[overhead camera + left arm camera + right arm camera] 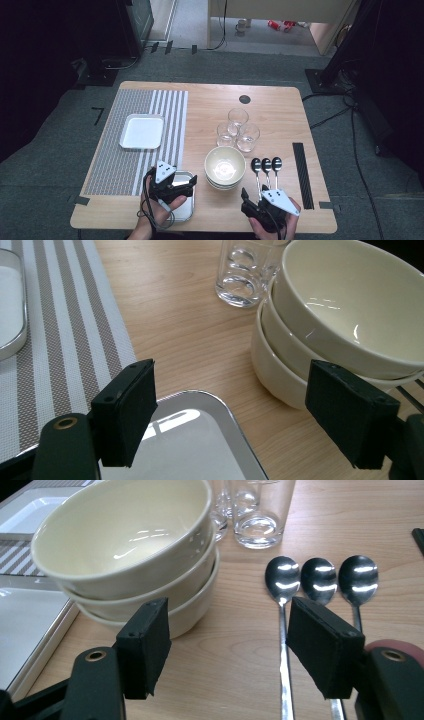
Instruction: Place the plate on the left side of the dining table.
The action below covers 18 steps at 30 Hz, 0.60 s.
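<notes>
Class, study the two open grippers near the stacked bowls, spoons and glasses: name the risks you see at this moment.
1. The right gripper sits between the stack of three bowls and the three spoons; a sideways slip could knock the tight spoon row askew.
2. The three glasses stand clustered just behind the bowls, so pushing the stack may topple them.
3. The left gripper hovers over the metal tray, which it might bump.

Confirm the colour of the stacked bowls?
Cream, glossy, no pattern. The bowls show best in the right gripper view.

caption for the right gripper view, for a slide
Open right gripper facing three stacked cream bowls and three spoons.
</notes>
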Available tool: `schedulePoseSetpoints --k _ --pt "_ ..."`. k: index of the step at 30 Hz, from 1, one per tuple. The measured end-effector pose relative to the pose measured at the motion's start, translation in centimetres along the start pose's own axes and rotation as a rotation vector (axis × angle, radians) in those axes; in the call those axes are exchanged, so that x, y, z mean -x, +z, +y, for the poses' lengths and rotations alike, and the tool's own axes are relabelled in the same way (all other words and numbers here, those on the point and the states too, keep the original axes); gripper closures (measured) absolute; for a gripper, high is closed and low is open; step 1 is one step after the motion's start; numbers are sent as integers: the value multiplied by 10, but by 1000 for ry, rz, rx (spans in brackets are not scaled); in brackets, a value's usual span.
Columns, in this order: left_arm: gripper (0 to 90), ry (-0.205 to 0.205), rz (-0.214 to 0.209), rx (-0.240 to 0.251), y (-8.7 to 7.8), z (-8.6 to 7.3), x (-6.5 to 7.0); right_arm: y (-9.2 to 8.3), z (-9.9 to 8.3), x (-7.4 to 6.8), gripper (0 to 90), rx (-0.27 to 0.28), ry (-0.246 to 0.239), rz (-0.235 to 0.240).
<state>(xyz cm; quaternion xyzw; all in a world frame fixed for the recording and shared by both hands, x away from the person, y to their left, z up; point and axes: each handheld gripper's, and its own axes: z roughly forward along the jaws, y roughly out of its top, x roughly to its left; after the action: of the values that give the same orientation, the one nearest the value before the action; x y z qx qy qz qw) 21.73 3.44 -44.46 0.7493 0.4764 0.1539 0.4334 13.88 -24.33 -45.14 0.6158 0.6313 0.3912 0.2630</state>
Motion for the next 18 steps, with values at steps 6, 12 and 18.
schedulePoseSetpoints --k 6,12,18 --pt "211 1 -6 6 0 5 0 -2 10 16 345 2 18 7" --pt "215 -3 -19 1 0 10 0 -2 23 22 338 3 14 2" --pt "216 -21 -43 20 0 15 -1 3 35 24 336 4 13 -3"
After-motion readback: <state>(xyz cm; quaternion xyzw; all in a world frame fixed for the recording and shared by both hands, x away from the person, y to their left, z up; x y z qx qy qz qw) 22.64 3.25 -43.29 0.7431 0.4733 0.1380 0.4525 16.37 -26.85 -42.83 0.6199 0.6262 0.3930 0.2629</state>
